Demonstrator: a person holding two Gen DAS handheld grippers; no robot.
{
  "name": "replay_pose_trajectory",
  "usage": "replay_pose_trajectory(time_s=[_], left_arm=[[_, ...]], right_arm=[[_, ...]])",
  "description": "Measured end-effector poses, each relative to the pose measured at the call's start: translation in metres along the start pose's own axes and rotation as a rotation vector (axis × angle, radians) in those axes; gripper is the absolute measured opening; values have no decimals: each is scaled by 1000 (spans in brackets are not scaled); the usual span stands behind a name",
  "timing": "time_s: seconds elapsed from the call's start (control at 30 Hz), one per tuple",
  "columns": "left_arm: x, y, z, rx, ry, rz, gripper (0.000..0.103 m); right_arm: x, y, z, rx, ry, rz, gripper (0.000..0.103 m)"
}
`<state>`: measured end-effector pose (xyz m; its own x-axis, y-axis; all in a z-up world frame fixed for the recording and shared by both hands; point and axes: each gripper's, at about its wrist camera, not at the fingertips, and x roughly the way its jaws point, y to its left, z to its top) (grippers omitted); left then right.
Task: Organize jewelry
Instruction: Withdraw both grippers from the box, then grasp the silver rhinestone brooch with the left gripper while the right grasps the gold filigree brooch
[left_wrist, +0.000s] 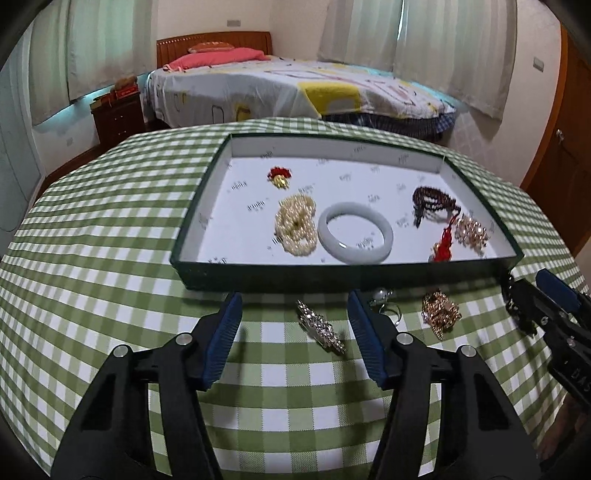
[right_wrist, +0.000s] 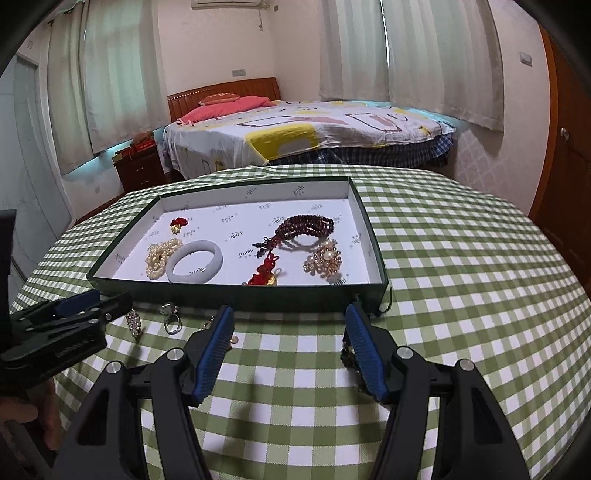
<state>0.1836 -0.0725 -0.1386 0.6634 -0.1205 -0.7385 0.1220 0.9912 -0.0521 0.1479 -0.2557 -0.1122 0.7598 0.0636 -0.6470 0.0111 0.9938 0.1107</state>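
With its jaws standing half open and holding nothing, the left gripper (left_wrist: 293, 345) is bracketing the sparkling silver rhinestone brooch (left_wrist: 320, 327) lying on the green-checked tablecloth (left_wrist: 110, 258) before the shallow dark-green tray (left_wrist: 332, 282), likely needing to descend, pinch and lift it in.

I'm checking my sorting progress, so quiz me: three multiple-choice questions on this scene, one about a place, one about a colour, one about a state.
1. Where does the rhinestone brooch lie?
A in the box
B on the cloth before the box
C on the bed

2. What colour is the bangle?
A white
B black
C red

3. How is the left gripper?
A shut on the bangle
B open, gripping nothing
C out of view

Answers: B, it lies on the checked tablecloth outside the box; A, a pale white ring; B, both pads stand clear of the brooch.
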Motion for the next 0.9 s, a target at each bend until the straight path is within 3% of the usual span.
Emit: replay_pose_trajectory(time_s=[0.17, 0.37, 0.73, 0.9], left_arm=[[14, -4, -6, 24, 58, -10, 40], [13, 1, -10, 38, 70, -28, 31], [11, 9, -9, 49, 70, -67, 30], [13, 11, -7, 69, 73, -76, 16]], right_arm=[[0, 0, -2, 2, 0, 7, 62], [3, 2, -5, 2, 9, 11, 62], [5, 9, -7, -11, 19, 20, 62], [7, 12, -8, -19, 26, 24, 62]])
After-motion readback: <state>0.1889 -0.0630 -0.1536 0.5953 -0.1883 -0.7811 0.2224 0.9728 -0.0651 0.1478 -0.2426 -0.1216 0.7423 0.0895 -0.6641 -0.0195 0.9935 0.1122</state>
